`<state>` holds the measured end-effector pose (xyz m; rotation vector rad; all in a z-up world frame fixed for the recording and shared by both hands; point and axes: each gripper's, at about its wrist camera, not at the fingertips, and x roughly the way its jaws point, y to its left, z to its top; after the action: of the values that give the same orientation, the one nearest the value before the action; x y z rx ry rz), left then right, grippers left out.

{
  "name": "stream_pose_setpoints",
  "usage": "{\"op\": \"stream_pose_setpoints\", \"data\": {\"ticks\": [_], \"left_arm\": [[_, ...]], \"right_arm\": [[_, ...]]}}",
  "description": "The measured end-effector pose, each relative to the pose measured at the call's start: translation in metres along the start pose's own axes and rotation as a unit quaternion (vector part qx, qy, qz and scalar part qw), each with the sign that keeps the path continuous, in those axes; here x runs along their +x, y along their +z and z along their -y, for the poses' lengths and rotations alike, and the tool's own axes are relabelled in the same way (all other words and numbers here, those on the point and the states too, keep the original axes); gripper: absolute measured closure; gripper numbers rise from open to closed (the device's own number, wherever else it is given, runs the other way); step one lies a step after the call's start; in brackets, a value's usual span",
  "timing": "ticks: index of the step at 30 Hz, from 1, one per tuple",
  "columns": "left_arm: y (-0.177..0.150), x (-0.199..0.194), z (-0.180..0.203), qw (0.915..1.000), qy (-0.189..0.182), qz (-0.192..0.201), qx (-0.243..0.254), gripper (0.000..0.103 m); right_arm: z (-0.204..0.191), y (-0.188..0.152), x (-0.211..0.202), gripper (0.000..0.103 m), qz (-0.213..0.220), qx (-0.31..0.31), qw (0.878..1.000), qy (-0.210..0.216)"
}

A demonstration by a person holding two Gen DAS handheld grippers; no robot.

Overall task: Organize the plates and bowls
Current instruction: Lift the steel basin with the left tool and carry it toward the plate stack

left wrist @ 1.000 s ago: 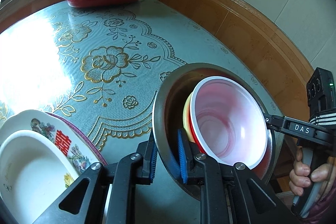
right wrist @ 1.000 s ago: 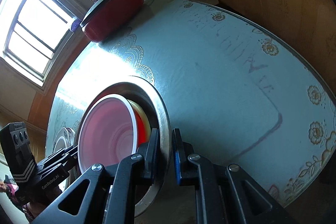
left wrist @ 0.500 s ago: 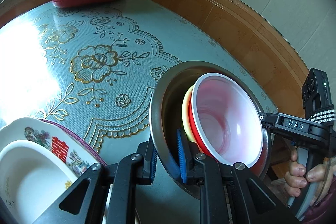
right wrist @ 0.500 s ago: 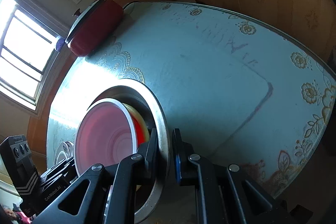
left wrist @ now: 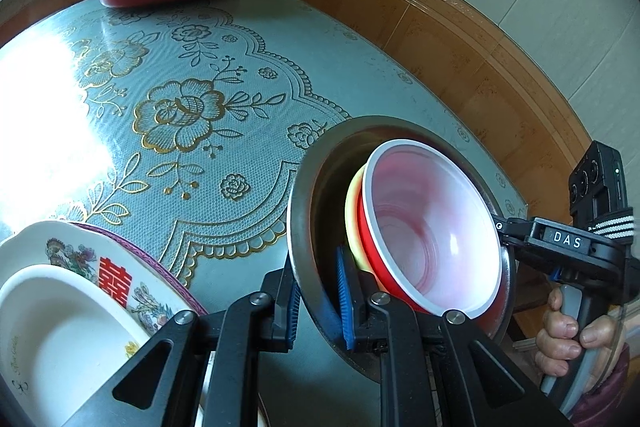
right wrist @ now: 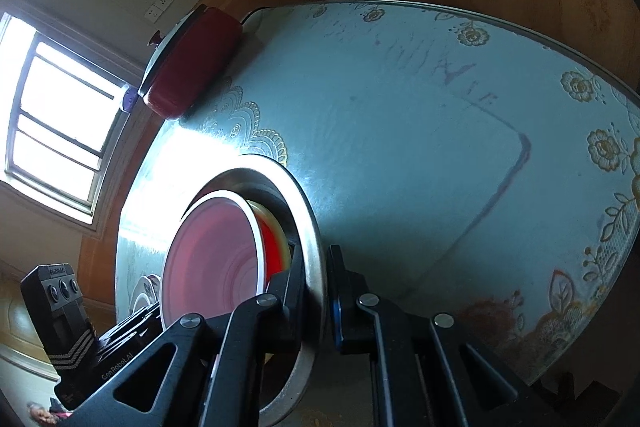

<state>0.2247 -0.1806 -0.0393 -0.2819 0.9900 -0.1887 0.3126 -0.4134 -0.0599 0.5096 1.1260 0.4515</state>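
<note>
Both grippers clamp the steel basin's rim

Left gripper [left wrist: 318,301] pinches the steel basin [left wrist: 304,227] at its left rim; red bowl [left wrist: 432,227] and yellow bowl [left wrist: 352,215] nest inside, tilted above the table [left wrist: 240,67]. Right gripper [right wrist: 318,291] pinches the opposite rim.

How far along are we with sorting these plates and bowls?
Done: red bowl and yellow bowl nested inside the steel basin. In hand: left gripper and right gripper both clamp the basin's rim. Left: white dish on the flowered plate remains unplaced.
</note>
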Motion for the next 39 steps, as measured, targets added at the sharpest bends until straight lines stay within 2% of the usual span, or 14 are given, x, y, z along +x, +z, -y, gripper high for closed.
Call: {"op": "stream_pose_setpoints", "data": {"ticks": [3,7,9,10,14,18,22,30,39], "left_arm": [[0.000,0.000,-0.002,1.0000,0.000,0.001,-0.005,0.087],[-0.003,-0.002,0.003,0.9996,0.018,0.012,0.016,0.085],[-0.004,-0.004,0.008,0.9990,0.028,0.018,0.030,0.085],[-0.005,-0.005,0.009,0.9987,0.030,0.020,0.036,0.084],[-0.009,-0.010,0.012,0.9978,0.035,0.028,0.048,0.084],[-0.010,-0.014,0.013,0.9982,0.035,0.030,0.038,0.085],[-0.012,-0.016,0.014,0.9980,0.043,0.032,0.033,0.085],[-0.016,-0.021,0.018,0.9967,0.061,0.042,0.034,0.085],[-0.017,-0.028,0.023,0.9962,0.062,0.052,0.034,0.086]], "right_arm": [[0.003,0.002,0.001,0.093,-0.005,-0.004,1.000,0.015],[0.005,0.002,-0.002,0.090,-0.012,-0.021,1.000,0.018],[0.007,0.000,-0.003,0.079,-0.015,-0.029,0.999,0.015],[0.006,-0.001,-0.004,0.078,-0.014,-0.036,0.999,0.014],[-0.001,-0.003,-0.004,0.081,-0.016,-0.062,0.998,-0.001],[-0.016,-0.008,-0.004,0.094,-0.002,-0.096,0.995,-0.018],[-0.019,-0.011,-0.003,0.094,0.004,-0.106,0.994,-0.035],[-0.016,-0.012,-0.004,0.094,-0.001,-0.096,0.995,-0.024],[-0.010,-0.013,-0.007,0.094,-0.009,-0.086,0.996,-0.013]]}}
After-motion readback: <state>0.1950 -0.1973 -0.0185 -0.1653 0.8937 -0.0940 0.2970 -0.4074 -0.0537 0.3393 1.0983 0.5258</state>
